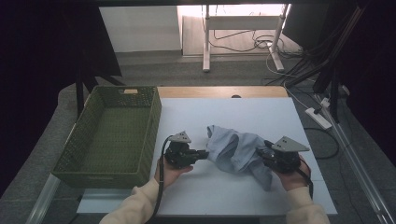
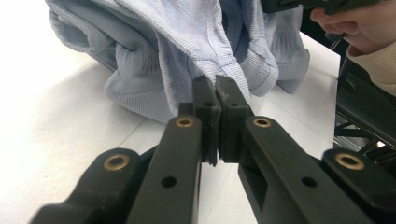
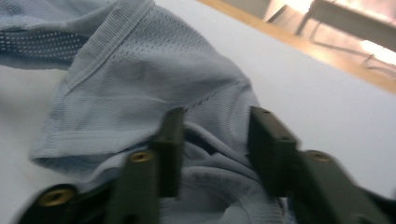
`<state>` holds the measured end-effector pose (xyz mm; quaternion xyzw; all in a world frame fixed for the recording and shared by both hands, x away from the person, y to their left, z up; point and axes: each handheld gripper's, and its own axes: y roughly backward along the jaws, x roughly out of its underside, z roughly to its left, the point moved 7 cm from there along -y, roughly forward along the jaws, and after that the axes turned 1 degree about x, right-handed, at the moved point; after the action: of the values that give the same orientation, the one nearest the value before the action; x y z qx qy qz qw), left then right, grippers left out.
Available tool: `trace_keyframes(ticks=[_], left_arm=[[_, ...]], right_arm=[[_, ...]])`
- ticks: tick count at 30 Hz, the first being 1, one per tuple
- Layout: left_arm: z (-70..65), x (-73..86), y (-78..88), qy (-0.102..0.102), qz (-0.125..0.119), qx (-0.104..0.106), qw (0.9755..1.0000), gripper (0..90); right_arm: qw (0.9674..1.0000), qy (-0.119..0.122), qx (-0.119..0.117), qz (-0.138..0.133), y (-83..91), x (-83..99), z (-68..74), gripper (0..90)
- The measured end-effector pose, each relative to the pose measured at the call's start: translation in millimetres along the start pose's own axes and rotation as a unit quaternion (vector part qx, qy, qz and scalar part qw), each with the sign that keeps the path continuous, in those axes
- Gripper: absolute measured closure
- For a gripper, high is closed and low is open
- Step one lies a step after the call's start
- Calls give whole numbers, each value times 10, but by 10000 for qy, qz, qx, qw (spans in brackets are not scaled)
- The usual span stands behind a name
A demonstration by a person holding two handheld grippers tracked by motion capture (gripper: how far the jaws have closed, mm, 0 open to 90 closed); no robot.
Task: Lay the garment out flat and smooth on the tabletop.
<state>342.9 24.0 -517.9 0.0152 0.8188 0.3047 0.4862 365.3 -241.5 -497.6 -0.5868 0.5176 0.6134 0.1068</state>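
Note:
A light blue knitted garment lies crumpled in the middle of the white table top. My left gripper points right at its left edge. In the left gripper view the two black jaws stand together at their tips, with a hem of the garment pinched between them. My right gripper sits at the garment's right side. In the right gripper view its jaws stand apart with folds of the garment lying loose between them, and the pads do not press on the cloth.
A green plastic basket stands along the table's left side, close to my left hand. A wooden strip runs along the far edge. A power strip and cables lie on the floor at the right. The person's right hand shows beyond the cloth.

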Motion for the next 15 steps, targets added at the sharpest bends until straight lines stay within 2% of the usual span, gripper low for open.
trace_keyframes(ticks=[1,3,4,6,8,10,13,15], left_arm=[[1,-5,6,3,-23,-6,10000,875],[6,-14,21,-4,-45,-12,10000,875],[11,-17,26,2,-54,-13,10000,875],[22,-15,30,24,-66,-7,10000,875],[24,-11,27,39,-66,-15,10000,875],[23,-11,30,24,-62,-27,10000,874],[23,-17,33,17,-77,-41,10000,873],[28,-17,30,48,-90,-28,9999,873]], right_arm=[[10000,34,51,-69,30,-33,15,468],[9996,66,103,-269,112,-116,54,424],[9993,47,9,-373,147,-157,94,417],[9987,95,-263,-414,183,-206,212,396],[9976,270,-526,-352,155,-203,363,380],[9962,462,-713,-172,85,-160,505,353],[9940,751,-788,104,-23,-86,651,313],[9930,857,-790,171,-69,-64,712,300]])
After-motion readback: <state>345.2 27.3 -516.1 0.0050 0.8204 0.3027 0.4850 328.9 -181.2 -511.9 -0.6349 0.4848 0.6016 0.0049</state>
